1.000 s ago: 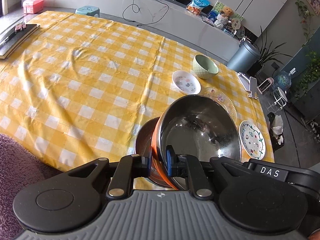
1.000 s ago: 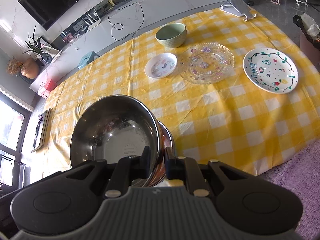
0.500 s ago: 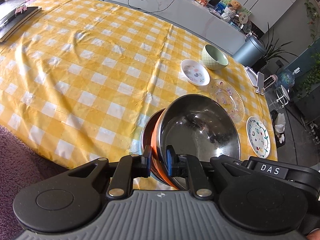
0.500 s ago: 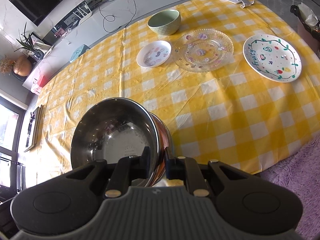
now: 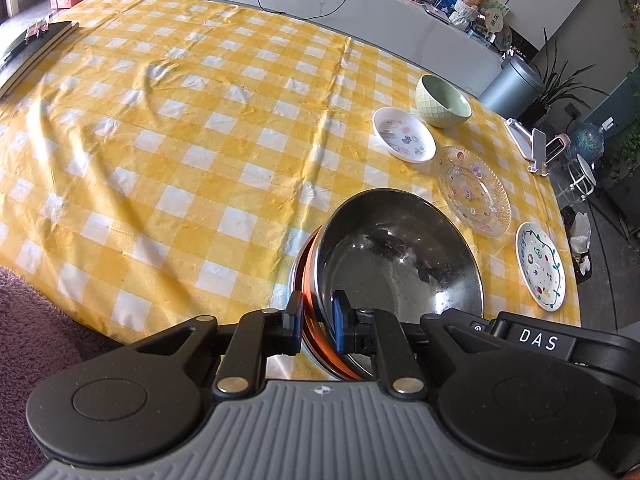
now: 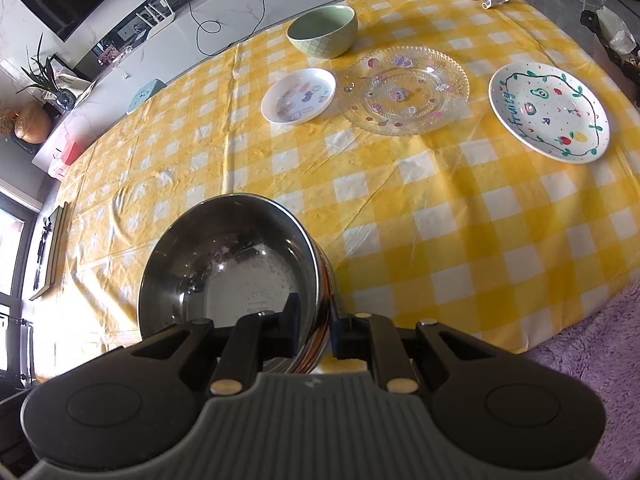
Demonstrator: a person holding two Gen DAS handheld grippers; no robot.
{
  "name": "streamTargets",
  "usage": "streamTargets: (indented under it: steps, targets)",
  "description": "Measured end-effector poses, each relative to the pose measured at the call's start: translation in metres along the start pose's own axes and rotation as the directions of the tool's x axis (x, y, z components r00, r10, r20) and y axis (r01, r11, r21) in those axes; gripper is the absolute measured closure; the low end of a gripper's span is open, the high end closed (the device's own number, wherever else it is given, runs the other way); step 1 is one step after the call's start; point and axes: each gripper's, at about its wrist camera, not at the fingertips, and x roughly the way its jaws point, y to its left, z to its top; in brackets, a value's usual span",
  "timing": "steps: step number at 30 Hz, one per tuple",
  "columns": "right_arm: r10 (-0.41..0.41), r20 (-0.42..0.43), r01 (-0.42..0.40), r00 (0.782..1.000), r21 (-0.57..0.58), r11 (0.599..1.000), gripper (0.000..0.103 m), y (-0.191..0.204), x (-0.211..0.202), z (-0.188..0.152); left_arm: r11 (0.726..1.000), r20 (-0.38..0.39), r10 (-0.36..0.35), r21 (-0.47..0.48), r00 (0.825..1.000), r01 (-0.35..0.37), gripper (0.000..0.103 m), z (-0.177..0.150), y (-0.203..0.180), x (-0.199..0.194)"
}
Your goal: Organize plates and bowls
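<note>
Left wrist view: the left gripper (image 5: 317, 322) was clamped on the near rim of the steel bowl (image 5: 400, 264), one finger outside and one inside, with the bowl directly ahead of it and tilted, its opening turned back toward the camera. An orange band and a second metal edge showed at the rim, which suggested nested bowls; the count could not be confirmed. The bowl sat over the near edge of the yellow checked tablecloth (image 5: 180, 152). Beyond it and to the right lay the remaining crockery in a diagonal run: green bowl (image 5: 442, 101), small white plate (image 5: 403, 134), glass plate (image 5: 473, 190), painted plate (image 5: 540, 266). Right wrist view: the right gripper (image 6: 313, 324) was likewise closed on the steel bowl (image 6: 228, 264), gripping its right-hand rim, with the bowl ahead and to the left. This view showed the green bowl (image 6: 322, 30), small white plate (image 6: 298, 95), glass plate (image 6: 403, 90) and painted plate (image 6: 549, 112) spread well apart from the held bowl and nearer the right gripper's side, judged the relation governing any next placement. The orange band was not evident here; the left view alone showed it.
</note>
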Motion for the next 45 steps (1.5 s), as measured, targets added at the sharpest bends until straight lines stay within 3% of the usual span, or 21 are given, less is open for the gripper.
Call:
streamTargets:
  steps: [7,13,18,27,35,40,45]
  targets:
    - [-0.006,0.015,0.006,1.0,-0.027,1.0,0.087,0.004,0.0,0.0,1.0,0.006,0.02,0.019,1.0,-0.02,0.087,0.0,0.0,0.003]
    - [0.01,0.014,-0.009,1.0,-0.03,0.999,0.077,0.003,0.001,-0.001,1.0,0.009,0.013,0.016,1.0,-0.013,0.085,0.0,0.0,0.002]
    - [0.035,0.029,-0.035,0.999,-0.011,0.999,0.049,-0.002,-0.003,-0.001,1.0,0.029,-0.031,0.003,0.999,0.031,0.071,-0.001,0.003,-0.002]
    - [0.097,0.121,-0.101,0.988,0.026,0.995,0.019,-0.009,-0.027,0.0,0.997,0.17,-0.022,0.07,0.985,0.01,0.051,-0.001,-0.007,-0.031]
    - [0.06,0.272,-0.07,0.96,0.026,0.997,0.011,-0.02,-0.055,0.003,0.99,0.222,-0.06,0.139,0.973,0.029,0.045,0.002,-0.027,-0.039]
    - [0.022,0.325,-0.048,0.945,0.073,0.996,0.009,-0.043,-0.059,0.007,0.981,0.2,-0.094,0.184,0.975,0.057,0.041,0.005,-0.044,-0.032]
    - [-0.011,0.327,-0.03,0.945,0.12,0.992,0.008,-0.068,-0.051,0.016,0.969,0.15,-0.106,0.236,0.983,0.069,0.041,0.011,-0.064,-0.016]
